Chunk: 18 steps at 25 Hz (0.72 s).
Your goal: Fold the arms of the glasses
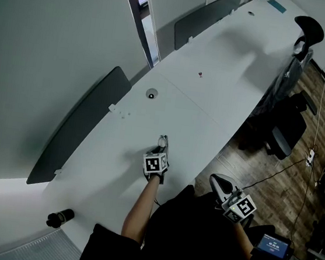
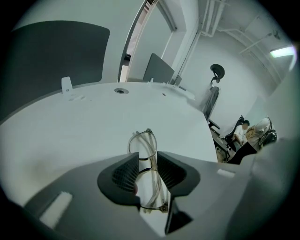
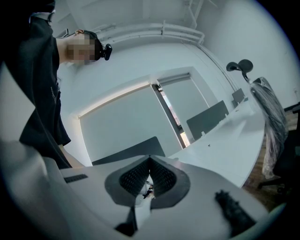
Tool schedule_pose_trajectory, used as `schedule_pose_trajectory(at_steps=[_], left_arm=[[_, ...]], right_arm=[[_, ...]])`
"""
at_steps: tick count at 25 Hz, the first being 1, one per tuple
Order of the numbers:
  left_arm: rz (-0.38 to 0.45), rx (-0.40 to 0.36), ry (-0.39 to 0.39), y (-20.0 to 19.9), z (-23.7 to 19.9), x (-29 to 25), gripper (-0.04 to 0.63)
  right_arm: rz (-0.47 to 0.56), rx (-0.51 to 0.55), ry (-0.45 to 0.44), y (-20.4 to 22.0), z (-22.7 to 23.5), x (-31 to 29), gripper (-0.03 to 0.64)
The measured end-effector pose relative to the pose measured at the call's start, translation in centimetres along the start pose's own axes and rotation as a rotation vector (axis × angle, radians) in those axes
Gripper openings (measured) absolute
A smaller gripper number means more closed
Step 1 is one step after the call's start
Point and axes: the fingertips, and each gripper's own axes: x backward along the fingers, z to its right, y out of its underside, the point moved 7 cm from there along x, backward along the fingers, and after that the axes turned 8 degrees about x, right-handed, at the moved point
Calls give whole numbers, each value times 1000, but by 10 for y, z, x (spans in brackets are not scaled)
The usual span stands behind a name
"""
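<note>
A pair of thin-rimmed clear glasses (image 2: 146, 146) lies on the white table (image 1: 213, 97), its arms seemingly folded in along the lenses. My left gripper (image 2: 148, 165) tilts down over them with one jaw on each side of the frame; the pads stand close to the rims without clearly pressing. From the head view, the glasses (image 1: 163, 139) poke out just beyond the left gripper (image 1: 160, 150). My right gripper (image 1: 219, 185) hangs off the table's near edge by my body, pointing level, and in its own view the right gripper (image 3: 149, 180) is shut on nothing.
Dark partition panels (image 1: 77, 128) line the table's far side. A round cable grommet (image 1: 151, 94) and a small dark speck (image 1: 200, 74) sit farther along the table. A black cylinder (image 1: 59, 218) lies near the left corner. Office chairs (image 1: 286, 130) stand on the wooden floor at right.
</note>
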Motion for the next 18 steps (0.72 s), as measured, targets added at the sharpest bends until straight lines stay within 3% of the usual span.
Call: schedule_pose_trajectory(at_steps=[11, 18], left_arm=[[-43, -265, -56, 10, 10, -7, 67], [-39, -545, -100, 17, 21, -4, 35]], right_arm=[[19, -4, -4, -2, 0, -1, 5], [7, 4, -5, 1, 0, 1, 5]])
